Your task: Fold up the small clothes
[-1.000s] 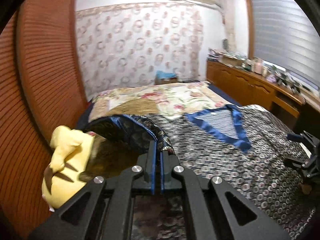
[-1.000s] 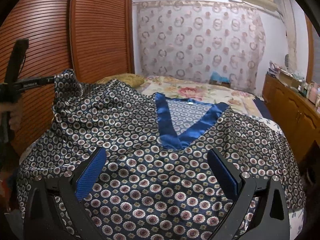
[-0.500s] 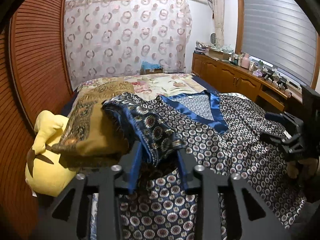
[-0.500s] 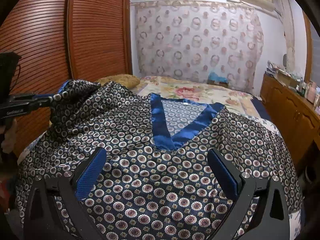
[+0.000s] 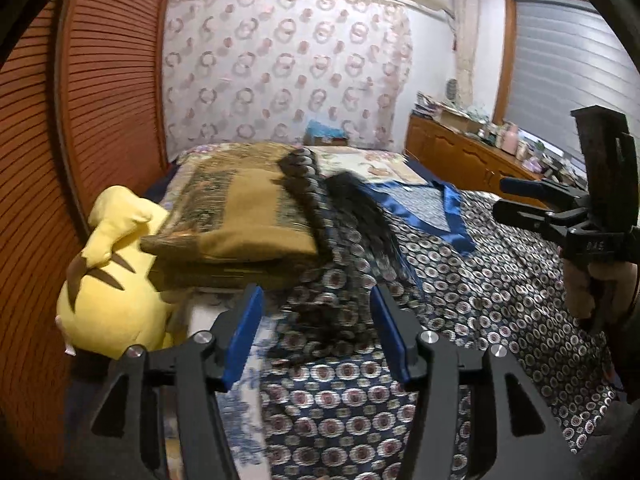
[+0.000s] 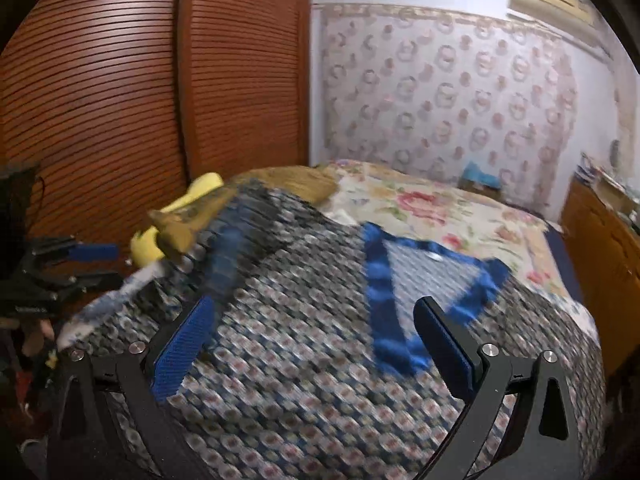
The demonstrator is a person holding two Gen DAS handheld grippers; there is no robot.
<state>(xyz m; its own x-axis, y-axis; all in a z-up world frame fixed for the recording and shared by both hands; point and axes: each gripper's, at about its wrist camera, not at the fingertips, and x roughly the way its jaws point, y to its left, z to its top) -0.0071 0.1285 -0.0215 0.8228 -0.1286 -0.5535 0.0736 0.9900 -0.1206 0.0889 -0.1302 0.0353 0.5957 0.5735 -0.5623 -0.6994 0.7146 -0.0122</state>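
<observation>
Both grippers stand spread and empty: the left gripper [image 5: 316,330] has just been opening, nothing between its pads, the right gripper [image 6: 316,344] hovering. The patterned top [image 6: 320,360] lies face-up on the bed, its sleeve [image 5: 340,216] blurred beside the folded blanket [image 5: 248,216]. Best let it settle before regripping.

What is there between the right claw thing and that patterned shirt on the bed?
Nothing visible. The right gripper hangs just above the shirt with its jaws open and empty, only air between them. The plush and the folded blanket lie off by the shirt's left sleeve, out of its way.
</observation>
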